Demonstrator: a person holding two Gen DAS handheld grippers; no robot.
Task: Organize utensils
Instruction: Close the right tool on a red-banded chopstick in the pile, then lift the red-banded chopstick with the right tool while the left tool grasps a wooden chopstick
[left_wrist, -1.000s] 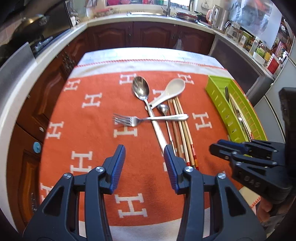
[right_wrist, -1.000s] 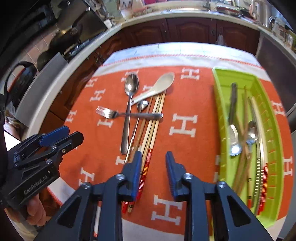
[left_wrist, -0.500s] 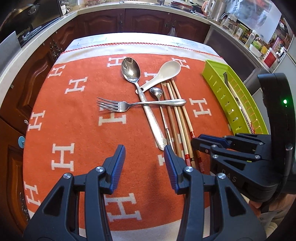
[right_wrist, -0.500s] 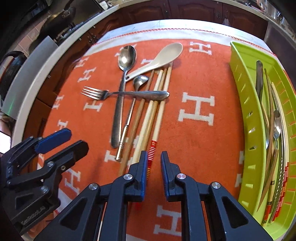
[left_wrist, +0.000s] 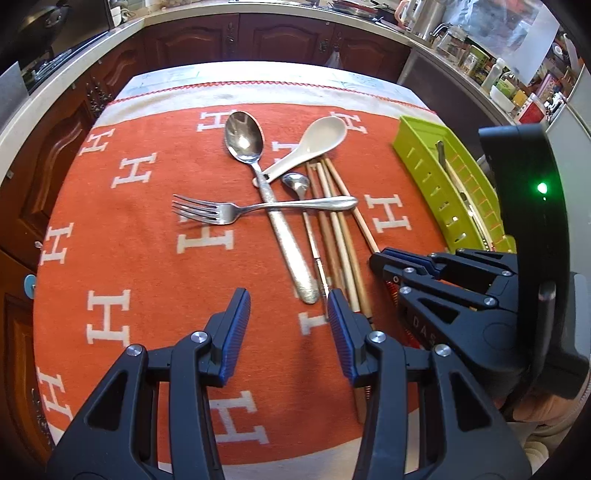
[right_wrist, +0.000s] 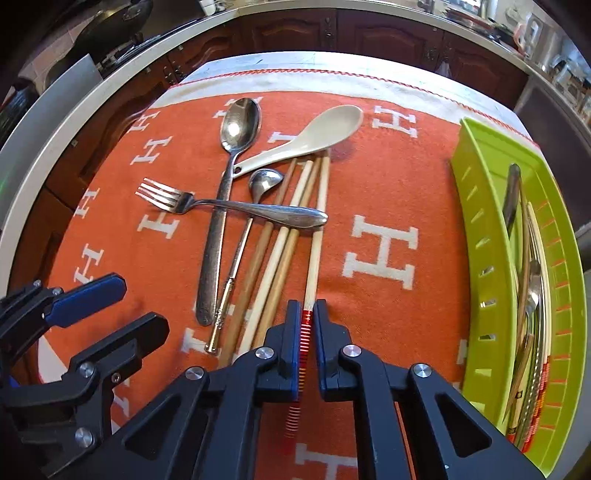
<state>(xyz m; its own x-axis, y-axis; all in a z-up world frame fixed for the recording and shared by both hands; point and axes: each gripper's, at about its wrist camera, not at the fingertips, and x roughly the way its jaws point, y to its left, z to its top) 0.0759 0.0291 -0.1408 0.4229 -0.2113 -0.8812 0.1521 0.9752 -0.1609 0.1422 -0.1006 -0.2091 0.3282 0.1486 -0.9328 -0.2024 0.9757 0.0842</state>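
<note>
Partly done. Tray (right_wrist: 476, 221) at right already holds several utensils. Left on the cloth (right_wrist: 388, 184): fork (right_wrist: 229, 205), two metal spoons, white spoon (right_wrist: 306, 140) and chopsticks, lying crossed in one pile. Right gripper (right_wrist: 306, 314): jaws pinching the red-banded chopstick (right_wrist: 317, 236), still flat on the cloth. Left gripper (left_wrist: 288, 314): jaws spread, empty, beside the pile.
</note>
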